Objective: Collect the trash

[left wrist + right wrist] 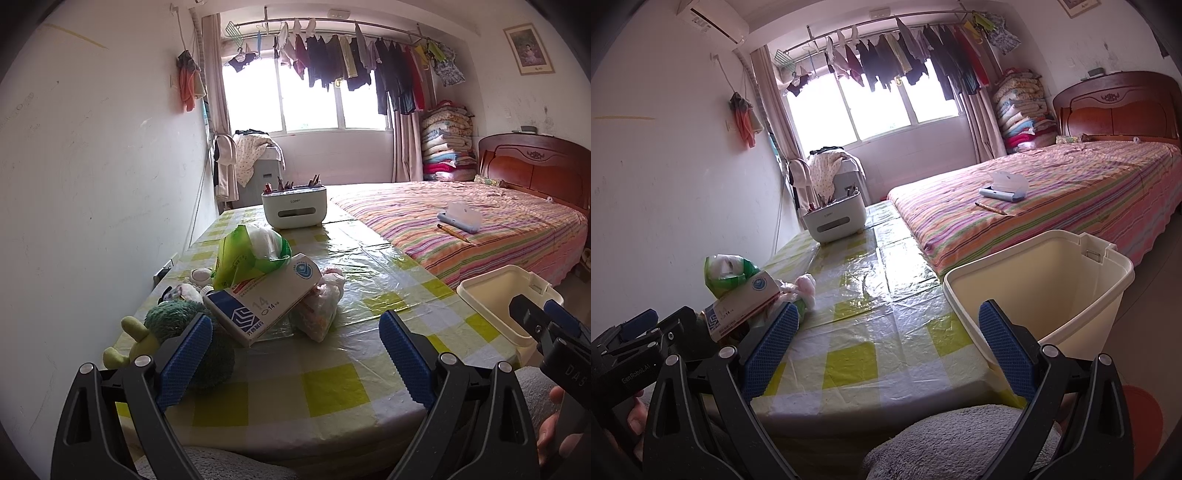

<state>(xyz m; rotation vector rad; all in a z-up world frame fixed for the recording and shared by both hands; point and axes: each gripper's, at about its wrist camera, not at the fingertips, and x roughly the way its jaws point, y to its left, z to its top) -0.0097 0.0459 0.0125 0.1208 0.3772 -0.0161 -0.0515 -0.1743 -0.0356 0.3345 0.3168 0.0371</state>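
Note:
A pile of trash lies on the checked table (332, 387): a white and blue medicine box (264, 297), a green plastic bag (251, 253) with white wads behind it, and a clear crumpled bag (323, 306) to its right. My left gripper (295, 354) is open and empty, just short of the box. A cream bin (1045, 284) stands at the table's right edge, its inside empty. My right gripper (886, 347) is open and empty over the table's near end, with the bin just past its right finger. The box (742, 306) and green bag (727, 275) show at its left.
A green plush toy (177, 332) lies at the table's near left by my left finger. A white organiser with pencils (294, 210) stands at the far end. A striped bed (480, 221) with a blue case and a pencil lies right. A wall runs along the left.

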